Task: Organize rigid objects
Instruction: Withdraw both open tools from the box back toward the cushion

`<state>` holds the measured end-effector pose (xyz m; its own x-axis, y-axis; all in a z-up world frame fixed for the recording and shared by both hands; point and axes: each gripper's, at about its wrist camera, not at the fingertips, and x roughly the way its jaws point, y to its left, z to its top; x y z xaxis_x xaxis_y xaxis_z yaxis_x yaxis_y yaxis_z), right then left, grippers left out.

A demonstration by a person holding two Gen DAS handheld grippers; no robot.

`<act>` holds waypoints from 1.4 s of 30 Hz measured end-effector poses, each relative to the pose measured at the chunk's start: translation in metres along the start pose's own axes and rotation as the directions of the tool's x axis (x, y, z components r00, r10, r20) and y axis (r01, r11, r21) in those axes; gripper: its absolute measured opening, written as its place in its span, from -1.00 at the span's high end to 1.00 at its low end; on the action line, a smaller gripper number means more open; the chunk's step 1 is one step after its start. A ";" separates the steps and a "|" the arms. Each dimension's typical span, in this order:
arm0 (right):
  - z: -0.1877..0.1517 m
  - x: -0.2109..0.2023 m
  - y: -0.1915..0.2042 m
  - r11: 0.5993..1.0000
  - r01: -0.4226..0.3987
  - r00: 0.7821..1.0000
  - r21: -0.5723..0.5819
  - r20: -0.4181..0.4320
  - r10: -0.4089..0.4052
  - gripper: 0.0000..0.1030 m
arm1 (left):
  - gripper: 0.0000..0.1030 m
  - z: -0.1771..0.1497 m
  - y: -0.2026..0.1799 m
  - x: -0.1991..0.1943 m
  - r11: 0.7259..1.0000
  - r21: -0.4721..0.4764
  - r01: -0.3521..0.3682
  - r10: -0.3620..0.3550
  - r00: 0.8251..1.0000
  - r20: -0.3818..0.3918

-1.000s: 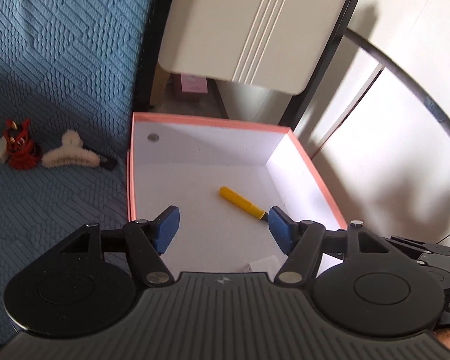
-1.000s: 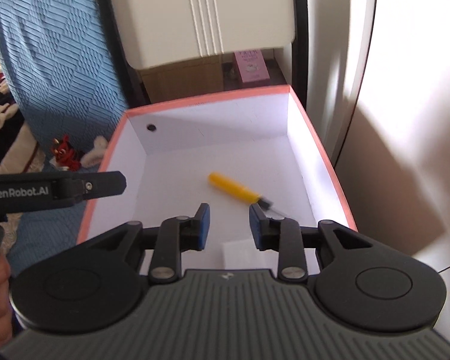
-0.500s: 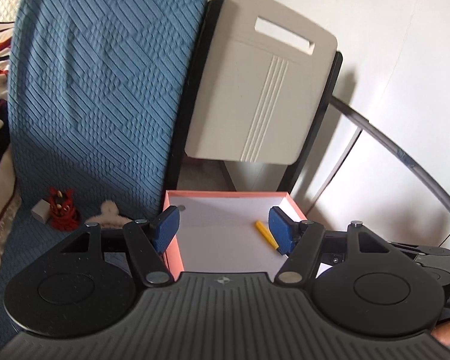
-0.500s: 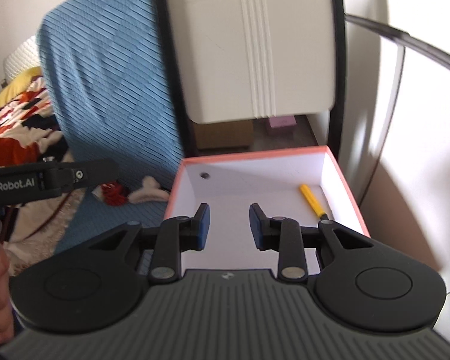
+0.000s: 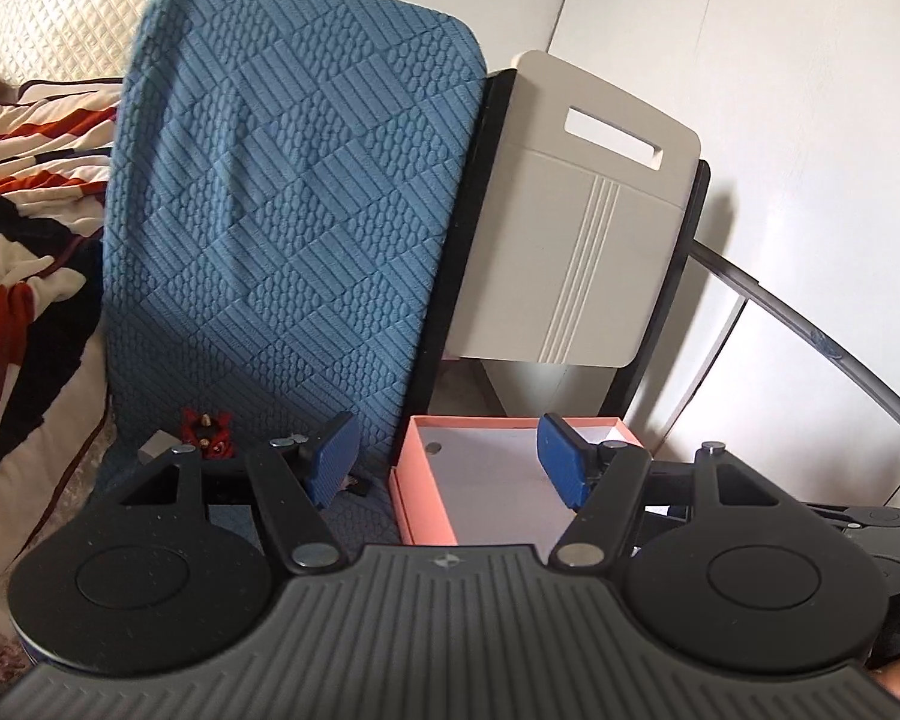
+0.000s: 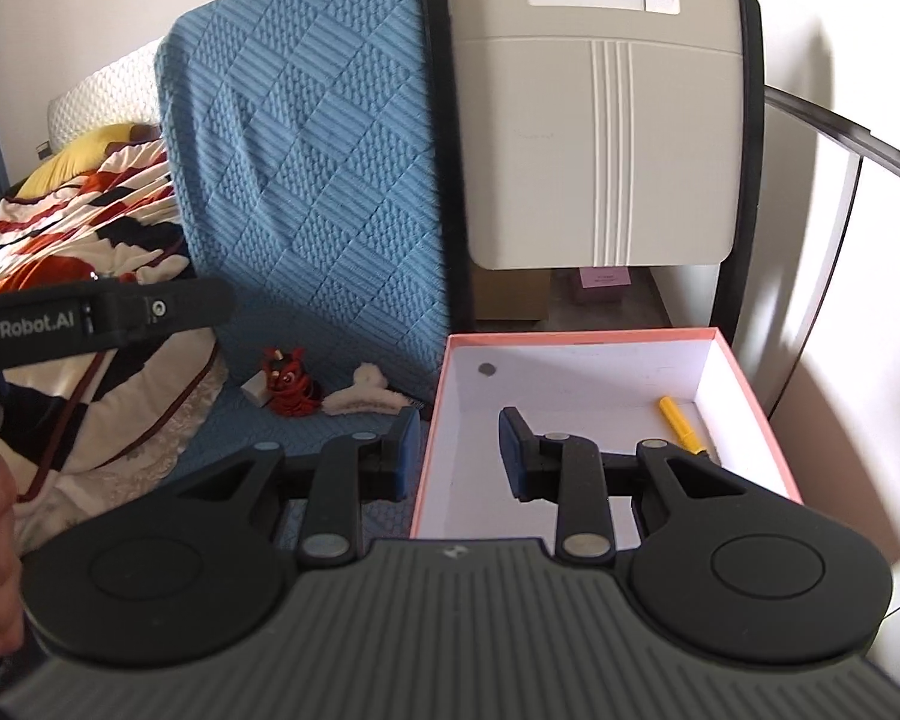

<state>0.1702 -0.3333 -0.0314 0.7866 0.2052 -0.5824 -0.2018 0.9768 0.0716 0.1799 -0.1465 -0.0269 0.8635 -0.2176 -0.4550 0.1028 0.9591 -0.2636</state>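
Both grippers hang in the air with nothing between their blue pads. On the left gripper the jaws are spread wide, one pad over the blue cover and the other over the far right part of the box; neither touches anything. On the right gripper the jaws stand apart by a narrower gap, the left pad over the blue cover just outside the box and the right pad over its white floor, again touching nothing. One yellow pen lies inside the box near its right wall, tilted, with its dark tip toward the near side. Outside the box, on the blue seat to its left, a red toy sits beside a small white block, and a cream hair clip lies just beside the toy, between it and the box. In the left wrist view only the red toy peeks above the gripper's arm.
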 end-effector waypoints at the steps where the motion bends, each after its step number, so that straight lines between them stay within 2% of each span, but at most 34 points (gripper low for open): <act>1: -0.002 0.000 0.004 1.000 -0.002 1.000 -0.003 -0.001 0.002 0.38 | -0.38 -0.003 0.004 -0.002 1.000 -0.003 -0.001 0.001 1.000 -0.001; 13: -0.035 0.017 0.049 0.999 -0.040 0.999 -0.032 -0.033 0.039 0.38 | -0.38 -0.032 0.050 -0.020 0.998 -0.015 -0.062 0.062 0.998 -0.010; 26: -0.063 0.040 0.079 0.996 -0.057 0.995 -0.066 -0.089 0.051 0.38 | -0.38 -0.058 0.083 -0.012 0.995 -0.029 -0.100 0.098 0.994 -0.050; 30: -0.066 0.051 0.084 0.997 -0.057 0.993 -0.058 -0.103 0.051 0.38 | -0.38 -0.065 0.094 -0.009 0.991 -0.004 -0.135 0.135 0.990 -0.051; 42: -0.092 0.074 0.103 0.998 -0.052 0.988 -0.042 -0.145 0.046 0.38 | -0.38 -0.090 0.138 -0.002 0.985 -0.069 -0.160 0.155 0.985 -0.077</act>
<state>0.1540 -0.2233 -0.1414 0.6838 0.2388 -0.6895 -0.2672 0.9612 0.0679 0.1477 -0.0306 -0.1393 0.8283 -0.0797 -0.5546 -0.0711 0.9669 -0.2452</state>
